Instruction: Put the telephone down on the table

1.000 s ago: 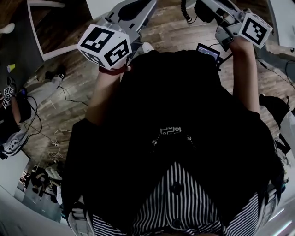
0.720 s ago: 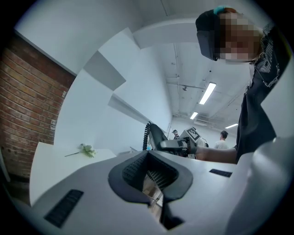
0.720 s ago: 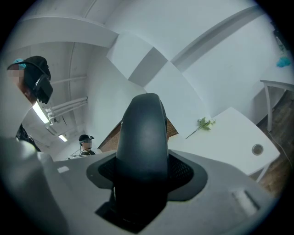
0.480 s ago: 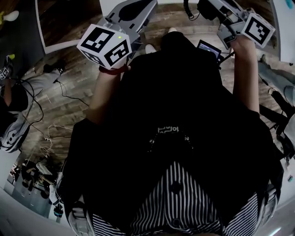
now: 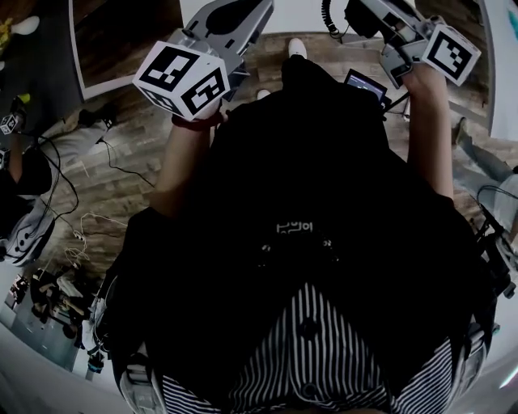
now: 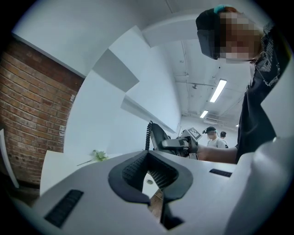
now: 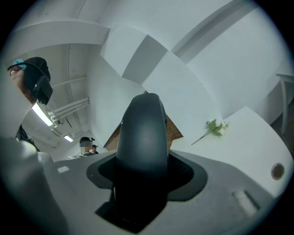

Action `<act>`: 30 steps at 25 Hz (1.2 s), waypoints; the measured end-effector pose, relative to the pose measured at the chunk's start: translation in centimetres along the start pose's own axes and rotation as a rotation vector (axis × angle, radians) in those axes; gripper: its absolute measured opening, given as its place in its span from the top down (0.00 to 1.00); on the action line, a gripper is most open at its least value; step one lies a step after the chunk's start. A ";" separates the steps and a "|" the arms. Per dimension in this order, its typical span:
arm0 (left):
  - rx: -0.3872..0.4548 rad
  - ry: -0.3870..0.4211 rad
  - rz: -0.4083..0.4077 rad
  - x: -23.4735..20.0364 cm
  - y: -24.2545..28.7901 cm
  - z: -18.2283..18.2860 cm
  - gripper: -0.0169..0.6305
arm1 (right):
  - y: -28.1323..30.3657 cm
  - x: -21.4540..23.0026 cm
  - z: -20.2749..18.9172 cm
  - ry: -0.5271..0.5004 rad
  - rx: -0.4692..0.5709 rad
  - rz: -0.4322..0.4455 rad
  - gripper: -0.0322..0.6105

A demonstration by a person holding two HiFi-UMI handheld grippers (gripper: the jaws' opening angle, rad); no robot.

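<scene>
A black telephone handset (image 7: 142, 133) stands upright between the pads of my right gripper (image 7: 143, 160), which is shut on it. In the head view that gripper (image 5: 379, 14) is held high at the top right, and the handset's coiled cord (image 5: 326, 20) hangs beside it. From the left gripper view the handset (image 6: 158, 137) and its cord show ahead, in the right gripper (image 6: 181, 144). My left gripper (image 6: 148, 158) is shut with nothing in it; it is raised at the top left (image 5: 243, 16). The white table (image 7: 248, 137) lies beyond both grippers.
A green sprig (image 7: 212, 128) lies on the table near the wall, also seen in the left gripper view as a sprig (image 6: 97, 156). A brick wall (image 6: 27, 114) stands to the left. Below me are a wooden floor (image 5: 121, 174) with cables, and people in the distance (image 6: 211, 135).
The floor and clutter below have slid across the head view as I turn. Both grippers stay raised in about the same place, and the handset remains gripped.
</scene>
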State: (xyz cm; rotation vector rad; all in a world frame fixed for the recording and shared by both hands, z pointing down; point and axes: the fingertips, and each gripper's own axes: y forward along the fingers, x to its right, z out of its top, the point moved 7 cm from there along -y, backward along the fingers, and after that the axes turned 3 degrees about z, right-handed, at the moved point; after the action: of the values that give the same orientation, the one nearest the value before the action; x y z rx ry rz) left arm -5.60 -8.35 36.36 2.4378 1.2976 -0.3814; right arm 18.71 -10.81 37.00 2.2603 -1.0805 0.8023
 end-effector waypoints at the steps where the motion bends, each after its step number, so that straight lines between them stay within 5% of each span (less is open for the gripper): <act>1: 0.001 0.006 0.004 0.1 0.6 0.2 0.96 | -0.2 0.5 0.4 -0.002 0.000 0.007 0.52; 4: 0.003 0.009 0.011 0.9 1.4 2.2 0.96 | -0.3 0.5 2.5 -0.003 -0.012 0.025 0.52; 9: 0.011 0.012 0.040 2.8 -5.0 5.4 0.96 | 1.5 -6.0 2.6 0.001 -0.021 0.065 0.52; 24: 0.020 0.032 0.212 5.5 -3.7 2.2 0.96 | 1.3 -1.3 0.3 0.008 -0.090 0.224 0.52; 30: -0.018 -0.026 0.272 5.6 -3.9 0.9 0.96 | 2.0 -0.2 -0.8 0.042 -0.158 0.239 0.52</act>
State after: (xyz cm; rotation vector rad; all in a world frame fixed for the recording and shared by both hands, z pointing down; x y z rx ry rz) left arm -5.81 -2.55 32.65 2.5399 0.9362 -0.3249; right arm 16.73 -11.32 37.75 2.0002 -1.3620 0.8223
